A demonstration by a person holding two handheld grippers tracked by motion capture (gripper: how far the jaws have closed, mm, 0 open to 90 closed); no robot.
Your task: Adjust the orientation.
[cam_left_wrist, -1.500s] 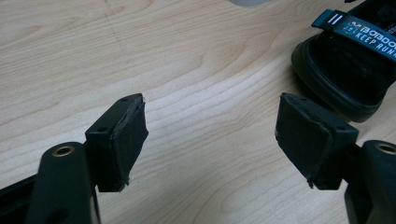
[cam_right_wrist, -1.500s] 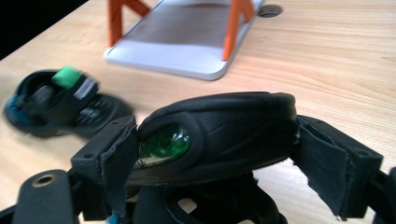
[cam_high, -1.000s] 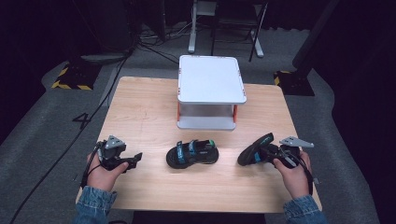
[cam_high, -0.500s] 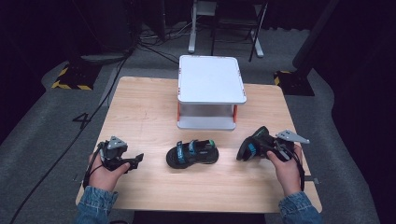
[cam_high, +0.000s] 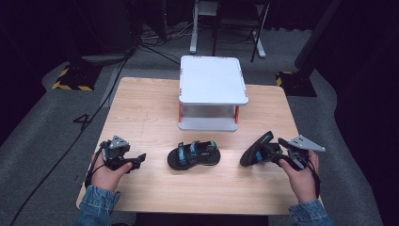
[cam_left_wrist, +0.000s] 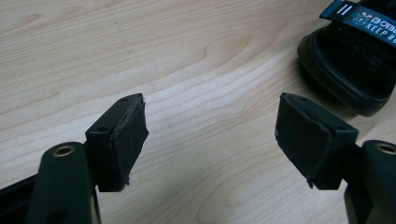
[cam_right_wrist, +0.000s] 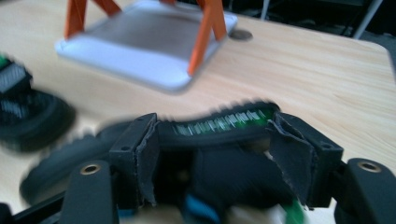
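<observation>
So we've got two black sandals on the wooden table (cam_high: pixel 141 103). One sandal (cam_high: pixel 193 155) sits flat around the middle of the near half, straps up, right in front of the white shelf (cam_high: pixel 214 80) that stands at 12 o'clock from it. The second sandal (cam_high: pixel 256 148) is over at 3 o'clock from the first, tipped up on its side with the sole facing the middle of the table, and our right gripper (cam_high: pixel 273 151) has it between its jaws. In the right gripper view that sandal's heel end sits between the two pads, which look pressed to its sides; the jaws have just been opening, and the picture is too blurred for us to be sure of the contact. Our left gripper (cam_high: pixel 139 159) rests at 9 o'clock from the flat sandal, jaws spread wide, nothing between them, just bare wood, with the sandal's toe close by.
</observation>
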